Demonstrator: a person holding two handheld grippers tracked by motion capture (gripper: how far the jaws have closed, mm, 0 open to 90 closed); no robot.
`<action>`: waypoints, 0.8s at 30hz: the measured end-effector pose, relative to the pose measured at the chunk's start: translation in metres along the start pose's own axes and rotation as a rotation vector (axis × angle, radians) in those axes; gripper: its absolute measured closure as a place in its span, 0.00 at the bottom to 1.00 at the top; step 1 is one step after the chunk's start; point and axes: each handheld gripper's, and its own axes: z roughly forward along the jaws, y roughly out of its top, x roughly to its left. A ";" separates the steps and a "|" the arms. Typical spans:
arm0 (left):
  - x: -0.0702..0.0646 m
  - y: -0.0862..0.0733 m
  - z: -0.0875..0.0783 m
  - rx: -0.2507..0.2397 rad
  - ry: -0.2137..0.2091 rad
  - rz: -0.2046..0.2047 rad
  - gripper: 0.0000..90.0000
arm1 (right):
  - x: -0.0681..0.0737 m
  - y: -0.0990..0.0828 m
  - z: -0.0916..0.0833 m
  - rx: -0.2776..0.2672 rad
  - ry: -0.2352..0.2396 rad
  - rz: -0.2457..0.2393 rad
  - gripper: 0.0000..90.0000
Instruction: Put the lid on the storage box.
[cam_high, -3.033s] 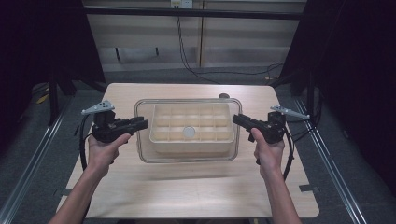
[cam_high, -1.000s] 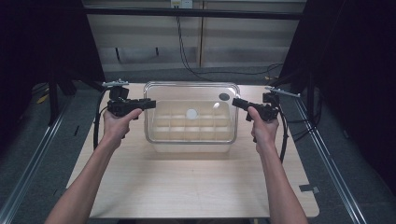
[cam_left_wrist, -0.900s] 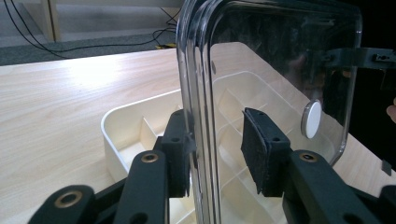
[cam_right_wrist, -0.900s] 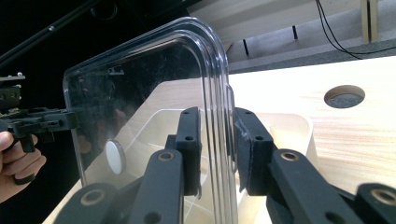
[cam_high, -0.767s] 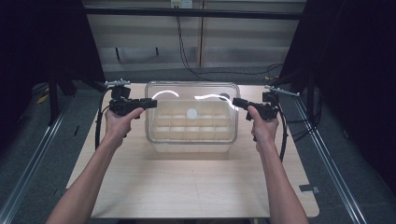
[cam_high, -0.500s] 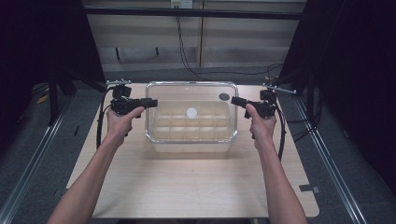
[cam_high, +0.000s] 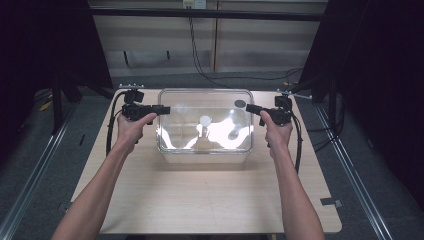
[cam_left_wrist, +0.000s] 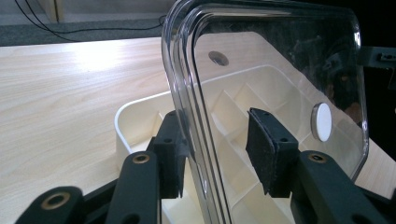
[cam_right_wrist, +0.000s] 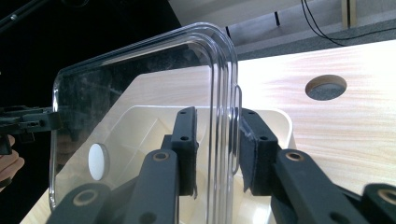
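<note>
Item: clear lid (cam_high: 205, 137), centre of high view, set over cream divided tray (cam_left_wrist: 135, 116) on desk (cam_high: 200, 200). Handling judged: light, stiff, smooth, likely slippery and easily scratched; best taken by short-edge rims, one tool per side. Left tool (cam_high: 167, 108): jaws just opening, lid rim between pads, one pad seen clear of it. Right tool (cam_high: 248, 107): likewise just opening, opposite rim loosely straddled. Tray washed out by glare in high view; dividers and pad gaps shown by gripper views
</note>
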 end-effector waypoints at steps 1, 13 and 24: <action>0.001 0.000 0.001 0.006 0.003 0.003 0.65 | -0.001 0.000 0.001 0.003 -0.002 0.001 0.78; 0.015 -0.002 0.014 0.024 -0.001 -0.025 0.63 | -0.011 -0.002 0.019 0.046 -0.037 0.017 0.74; 0.028 -0.005 0.028 0.071 -0.001 -0.058 0.61 | -0.015 -0.005 0.031 0.093 -0.084 0.006 0.70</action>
